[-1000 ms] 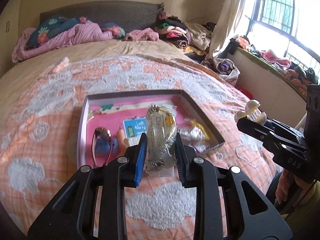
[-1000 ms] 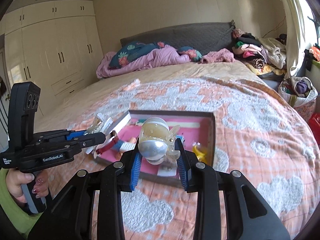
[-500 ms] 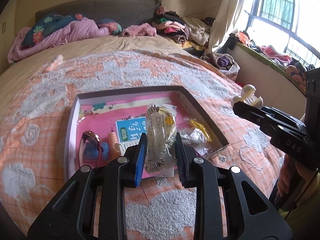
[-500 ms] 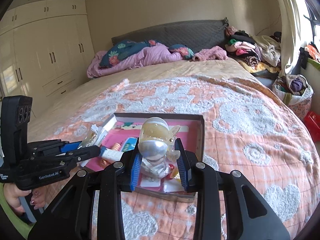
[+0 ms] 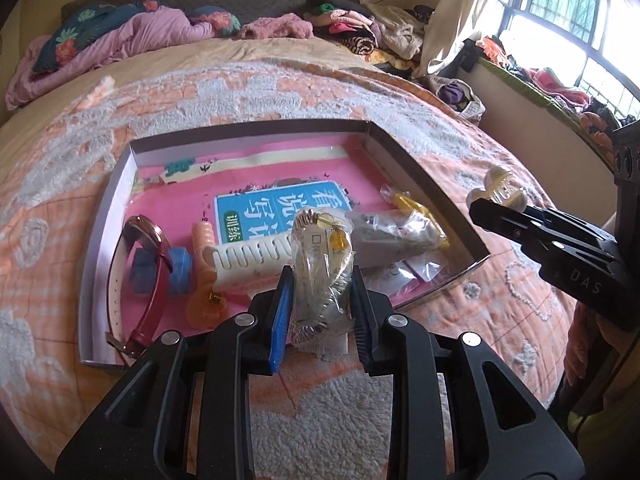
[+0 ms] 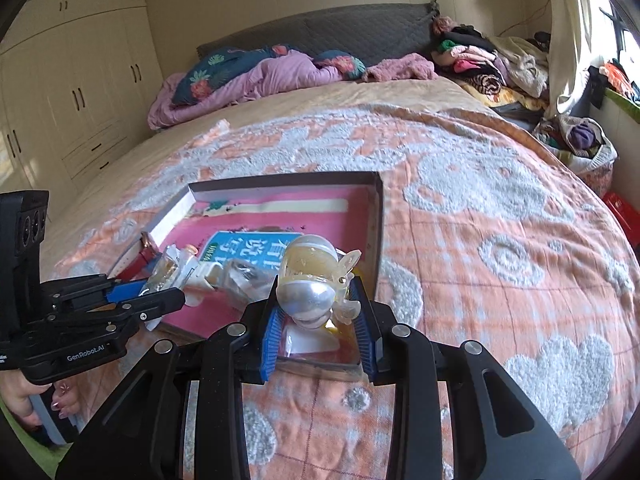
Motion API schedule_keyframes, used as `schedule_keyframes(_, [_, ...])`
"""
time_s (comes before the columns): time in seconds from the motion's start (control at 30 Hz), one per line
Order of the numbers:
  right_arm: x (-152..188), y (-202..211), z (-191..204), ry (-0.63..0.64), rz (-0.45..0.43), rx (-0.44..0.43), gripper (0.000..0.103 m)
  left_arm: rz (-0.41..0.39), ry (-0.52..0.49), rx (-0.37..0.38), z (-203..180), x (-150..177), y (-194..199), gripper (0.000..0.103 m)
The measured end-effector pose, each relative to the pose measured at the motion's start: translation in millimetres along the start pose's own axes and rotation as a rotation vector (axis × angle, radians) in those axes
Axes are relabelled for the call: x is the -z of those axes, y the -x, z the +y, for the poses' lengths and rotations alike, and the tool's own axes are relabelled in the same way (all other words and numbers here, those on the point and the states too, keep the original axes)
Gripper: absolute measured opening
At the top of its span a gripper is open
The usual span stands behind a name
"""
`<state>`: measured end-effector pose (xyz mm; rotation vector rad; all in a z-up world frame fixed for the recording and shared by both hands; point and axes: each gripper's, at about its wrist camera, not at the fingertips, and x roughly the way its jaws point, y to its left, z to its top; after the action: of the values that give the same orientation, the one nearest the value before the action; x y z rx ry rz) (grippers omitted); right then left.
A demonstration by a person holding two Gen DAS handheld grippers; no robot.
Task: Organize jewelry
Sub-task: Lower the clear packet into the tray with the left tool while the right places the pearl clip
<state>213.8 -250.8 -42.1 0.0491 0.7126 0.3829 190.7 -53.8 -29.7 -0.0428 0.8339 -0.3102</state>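
L gripper (image 5: 320, 304) clamps bagged bracelet (image 5: 320, 268); R gripper (image 6: 320, 330) clamps hair claw (image 6: 316, 280).

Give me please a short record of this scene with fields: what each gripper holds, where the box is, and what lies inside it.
left gripper: shut on a clear plastic bag of jewelry
right gripper: shut on a pearl hair claw
box: shallow open tray, resting on the bedspread
box lining: pink booklet with a blue label
box contents: red-strap watch, white comb clip, blue pieces, more small clear bags
both held items: above the box's near edge, not yet released
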Motion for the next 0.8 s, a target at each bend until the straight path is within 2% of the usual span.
schedule_keyframes(0.3, [13, -5, 6, 0.012, 0.042, -0.017, 0.031, 0.003, 0.004, -0.003, 2, 0, -4, 0.02])
schedule_keyframes(0.8, [15, -25, 9, 0.017, 0.072, -0.009, 0.031, 0.002, 0.03, -0.016, 11, -1, -18, 0.021])
